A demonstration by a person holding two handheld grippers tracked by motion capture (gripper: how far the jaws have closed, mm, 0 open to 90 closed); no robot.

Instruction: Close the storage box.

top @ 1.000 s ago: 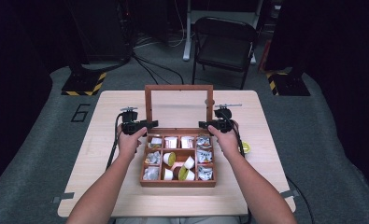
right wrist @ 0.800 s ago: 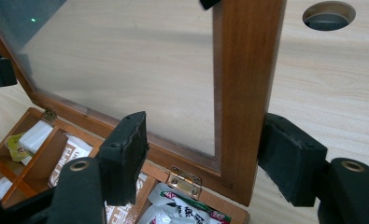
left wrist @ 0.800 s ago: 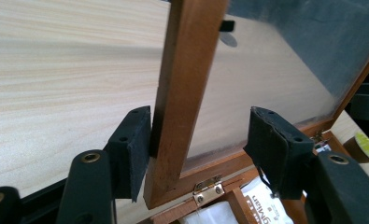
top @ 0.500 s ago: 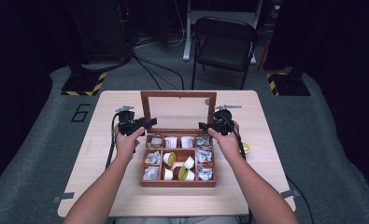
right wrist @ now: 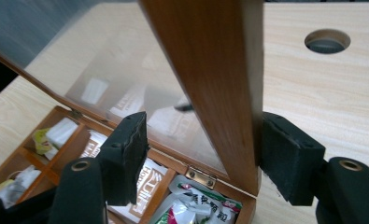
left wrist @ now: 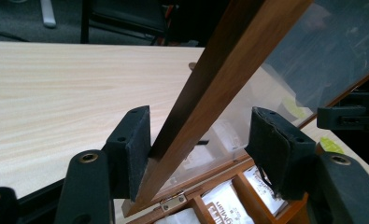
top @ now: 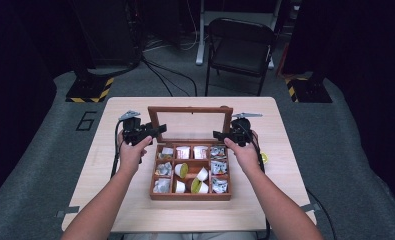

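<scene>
A wooden box [top: 190, 172] is set in the middle of the bench [top: 110, 150], close to the person, so that both arms can reach it. Its lid [top: 190, 123] is a wooden frame with a clear pane, and it is held up at the back, leaning away from the person. It is joined to the box by small metal hinges [left wrist: 172, 203].

The left tool [top: 152, 132] is placed at the left side bar of the lid. In the left gripper view the bar [left wrist: 210, 93] is seen between the two black pads. One pad [left wrist: 134, 149] is pressed against the wood, and the other pad [left wrist: 271, 149] stands off from it. So this tool is spread wide and nothing is squeezed.

The right tool [top: 221, 135] is placed at the right side bar. In the right gripper view the bar [right wrist: 219, 84] is seen between the pads too. The far pad [right wrist: 285, 154] is right beside the wood, and the near pad [right wrist: 126, 154] is kept clear. This tool is also spread wide. The lid is likely steadied from both sides this way, so that it does not tip crooked.

Small packets [top: 183, 152] and little cups [top: 181, 170] are kept in the box's small squares. The words on the packets are too small to be read. The packets behind the pane are blurred. A small yellow thing [top: 264, 158] by the right hand is partly hidden and cannot be made out. The top of the lid is cut off in both gripper views.
</scene>
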